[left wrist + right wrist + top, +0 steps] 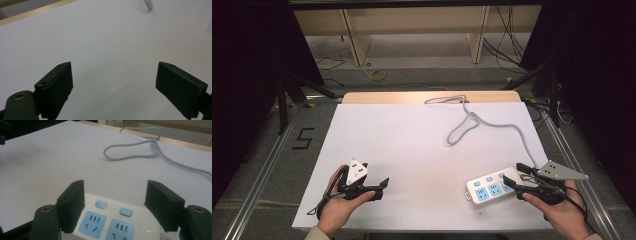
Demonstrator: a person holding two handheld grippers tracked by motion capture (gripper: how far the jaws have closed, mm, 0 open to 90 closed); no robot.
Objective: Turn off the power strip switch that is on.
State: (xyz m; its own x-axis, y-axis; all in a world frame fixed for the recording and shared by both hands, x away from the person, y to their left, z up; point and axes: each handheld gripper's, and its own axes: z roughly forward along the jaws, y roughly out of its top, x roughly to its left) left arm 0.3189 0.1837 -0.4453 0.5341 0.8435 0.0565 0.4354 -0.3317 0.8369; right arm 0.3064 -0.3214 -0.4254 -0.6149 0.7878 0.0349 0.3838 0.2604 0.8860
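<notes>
White power strip (117, 225) is being straddled by wide-open right hand-held gripper (113, 202), unpressed; left hand-held gripper (115, 82) is being held open, empty.

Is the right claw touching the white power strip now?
Cannot tell. In the right gripper view, the right claw stands open astride the power strip, but no view shows contact or a gap plainly.

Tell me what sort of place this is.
Likely a lab recording setup: a white-covered table inside an aluminium frame, loose cables on the floor, and a power strip as the test object.
</notes>
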